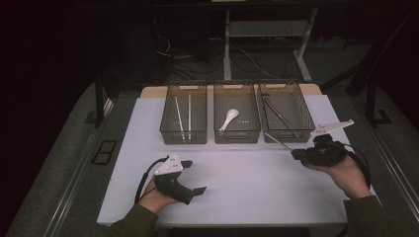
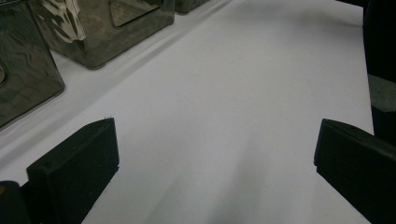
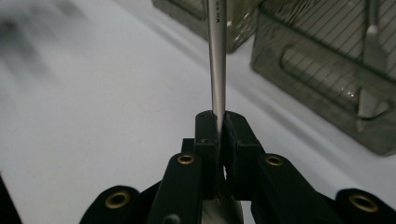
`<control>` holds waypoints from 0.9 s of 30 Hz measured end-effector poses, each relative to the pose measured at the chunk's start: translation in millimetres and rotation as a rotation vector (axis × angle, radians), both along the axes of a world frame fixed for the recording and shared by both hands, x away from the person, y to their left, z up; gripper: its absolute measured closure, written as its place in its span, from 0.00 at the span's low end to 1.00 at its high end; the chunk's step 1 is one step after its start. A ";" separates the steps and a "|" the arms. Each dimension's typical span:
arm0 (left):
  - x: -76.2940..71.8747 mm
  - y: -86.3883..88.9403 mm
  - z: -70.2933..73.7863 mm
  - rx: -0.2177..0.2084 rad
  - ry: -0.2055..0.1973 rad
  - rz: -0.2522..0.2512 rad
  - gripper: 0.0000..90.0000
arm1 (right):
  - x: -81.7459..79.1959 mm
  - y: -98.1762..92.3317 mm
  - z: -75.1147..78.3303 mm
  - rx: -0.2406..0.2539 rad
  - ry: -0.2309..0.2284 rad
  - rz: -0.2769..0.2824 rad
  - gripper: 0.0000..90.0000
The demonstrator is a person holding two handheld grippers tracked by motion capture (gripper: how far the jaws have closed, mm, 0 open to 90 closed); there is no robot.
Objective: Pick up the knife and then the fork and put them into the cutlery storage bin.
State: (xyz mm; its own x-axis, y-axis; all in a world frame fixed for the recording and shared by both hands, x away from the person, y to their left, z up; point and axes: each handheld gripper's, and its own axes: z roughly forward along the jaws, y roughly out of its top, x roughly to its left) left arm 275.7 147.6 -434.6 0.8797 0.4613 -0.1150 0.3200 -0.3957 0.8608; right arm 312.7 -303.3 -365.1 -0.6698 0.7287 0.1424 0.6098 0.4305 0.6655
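3 bins stand in a row along the far edge of the surface, already partly sorted — 2 chopsticks in the left one, a white spoon in the middle, metal utensils in the right. The right gripper, near the right edge, is clamped on a thin metal utensil handle pointing towards the right bin, so this piece looks nearly delivered — the drop is left. The left gripper rests near the front edge, jaws apart and empty. Small stamped writing on the handle is too blurred to read.
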 end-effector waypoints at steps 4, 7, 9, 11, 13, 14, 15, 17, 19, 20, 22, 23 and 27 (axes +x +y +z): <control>0.2 0.2 0.2 0.002 -0.007 -0.003 0.00 | 10.1 -3.2 8.8 0.006 -0.022 -0.028 0.94; -0.3 0.0 0.3 -0.001 -0.003 0.000 0.00 | 18.2 -4.2 14.8 -0.004 -0.036 -0.046 0.94; -0.4 0.1 0.5 -0.001 -0.005 0.000 0.00 | 24.0 -5.1 19.0 -0.005 -0.044 -0.057 0.94; -0.4 0.2 0.5 -0.002 -0.005 0.000 0.00 | 29.7 -6.6 23.4 -0.011 -0.053 -0.073 0.94; -0.4 0.1 0.5 -0.001 -0.005 0.000 0.00 | 35.9 -8.6 27.0 -0.009 -0.058 -0.088 0.94; -0.4 -0.1 0.4 -0.002 -0.004 0.000 0.00 | 38.9 -9.5 28.8 -0.011 -0.061 -0.095 0.94; -0.4 -0.2 0.4 -0.002 -0.005 0.000 0.00 | 42.2 -10.3 30.2 -0.015 -0.062 -0.103 0.94; -0.4 -0.2 0.4 -0.002 -0.005 0.000 0.00 | 48.6 -12.0 32.7 -0.013 -0.065 -0.112 0.94; -0.5 0.0 0.5 -0.002 -0.005 0.000 0.00 | 55.2 -13.3 34.7 -0.019 -0.063 -0.124 0.94; -0.4 0.0 0.5 -0.001 -0.005 0.000 0.00 | 58.5 -13.9 35.5 -0.022 -0.063 -0.129 0.94; -0.6 -0.1 0.5 -0.003 -0.005 0.001 0.00 | 65.5 -15.0 36.3 -0.024 -0.065 -0.141 0.94; -0.6 -0.2 0.5 -0.003 -0.005 0.002 0.00 | 69.0 -15.3 36.3 -0.024 -0.060 -0.148 0.94; -0.7 -0.2 0.6 -0.005 -0.004 0.001 0.00 | 84.3 -15.1 33.8 -0.031 -0.051 -0.169 0.94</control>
